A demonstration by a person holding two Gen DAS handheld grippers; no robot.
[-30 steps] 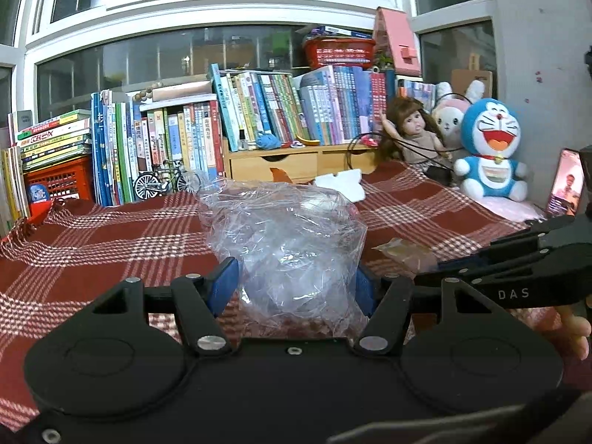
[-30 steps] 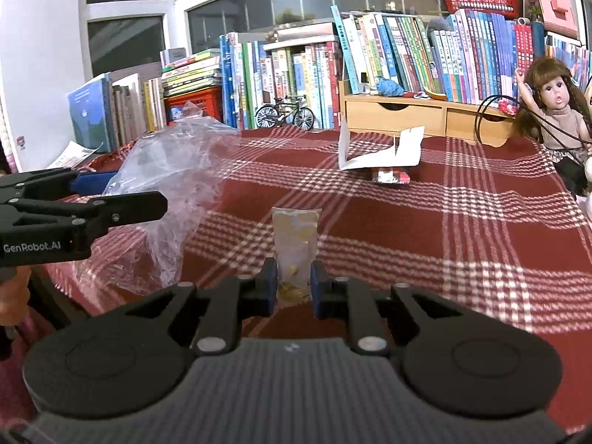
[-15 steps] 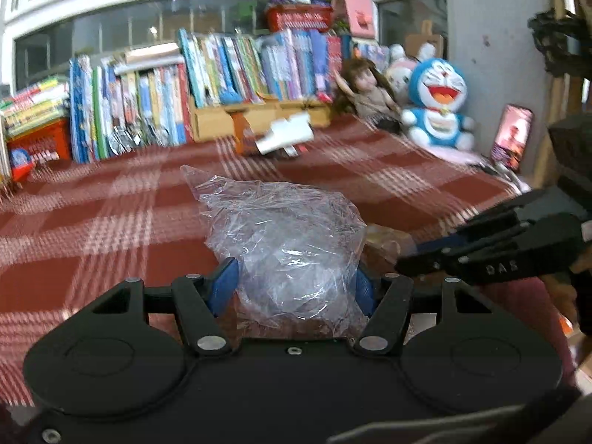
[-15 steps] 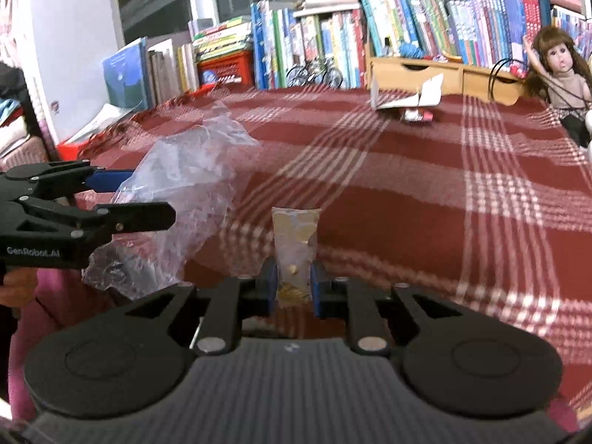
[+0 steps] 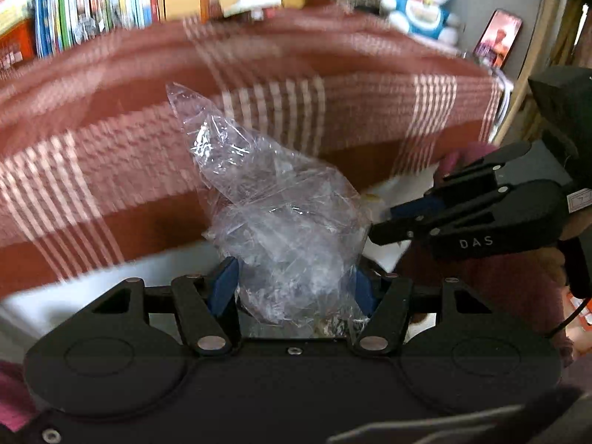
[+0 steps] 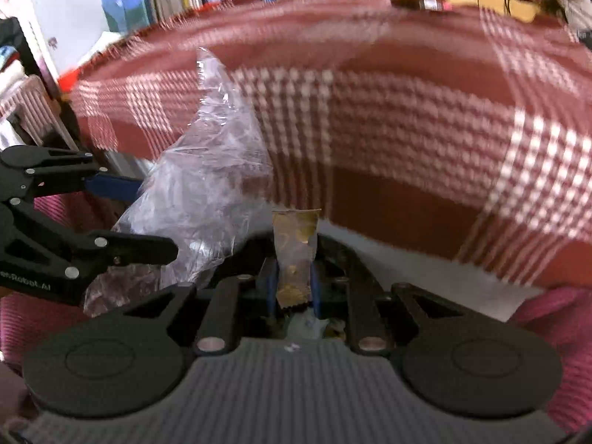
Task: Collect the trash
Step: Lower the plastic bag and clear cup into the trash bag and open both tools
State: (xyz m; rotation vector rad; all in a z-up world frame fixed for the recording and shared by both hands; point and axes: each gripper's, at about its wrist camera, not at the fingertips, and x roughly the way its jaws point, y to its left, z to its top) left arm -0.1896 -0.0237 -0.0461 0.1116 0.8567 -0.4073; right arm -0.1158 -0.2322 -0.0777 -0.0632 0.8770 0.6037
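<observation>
Red-and-white plaid cloth (image 6: 407, 140) covered the surface behind both tools, blurred by camera motion, with bookshelves (image 5: 92, 3) beyond.

The left hand-held gripper (image 5: 292, 288) had its blue pads set wide around a crumpled clear plastic bag (image 5: 281, 222), pressing it at both sides. The right hand-held gripper (image 6: 294, 281) was clamped on a small brown-gold wrapper (image 6: 296, 248), which stood upright between its fingers. Both items were held off the surface, near its front edge, with the bag just beside the wrapper.

Risks, as judged:
- The bag was light and springy; a loose, wide hold could let it slip out during fast motion.
- The wrapper was gripped low; its free top could catch on the bag.
- The two tools sat close; a collision could dislodge either item.
</observation>
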